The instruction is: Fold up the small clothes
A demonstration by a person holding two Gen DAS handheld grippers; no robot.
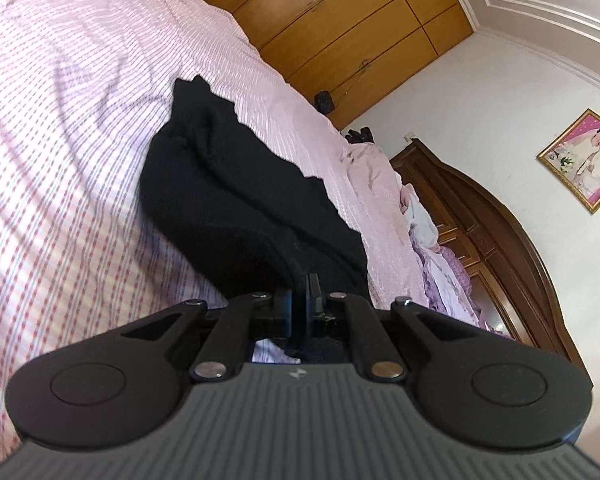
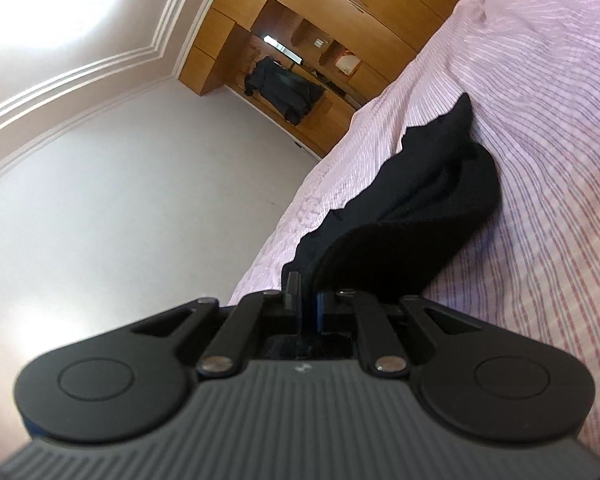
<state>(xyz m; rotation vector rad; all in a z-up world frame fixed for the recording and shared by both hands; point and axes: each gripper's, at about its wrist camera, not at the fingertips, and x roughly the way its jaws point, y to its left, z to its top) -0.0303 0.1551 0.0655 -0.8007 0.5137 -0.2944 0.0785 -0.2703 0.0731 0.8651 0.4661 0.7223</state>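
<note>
A small black garment (image 1: 236, 196) stretches away from my left gripper (image 1: 303, 292), which is shut on its near edge and holds that edge off the bed. The cloth's far end rests on the pink striped bedspread (image 1: 68, 128). In the right wrist view the same black garment (image 2: 412, 208) runs forward from my right gripper (image 2: 305, 292), whose jaws are shut on another part of its edge. Its far tip lies on the bedspread (image 2: 540, 128). The cloth sags in folds between the two grips; neither gripper shows in the other's view.
A wooden wardrobe (image 1: 340, 28) lines the far wall, with dark clothes hanging (image 2: 284, 88) in an open bay. A carved wooden headboard (image 1: 492, 216), purple and white bedding (image 1: 440, 256) and a framed picture (image 1: 584, 160) are at the right. A small dark object (image 1: 325, 102) sits beyond the bed's edge.
</note>
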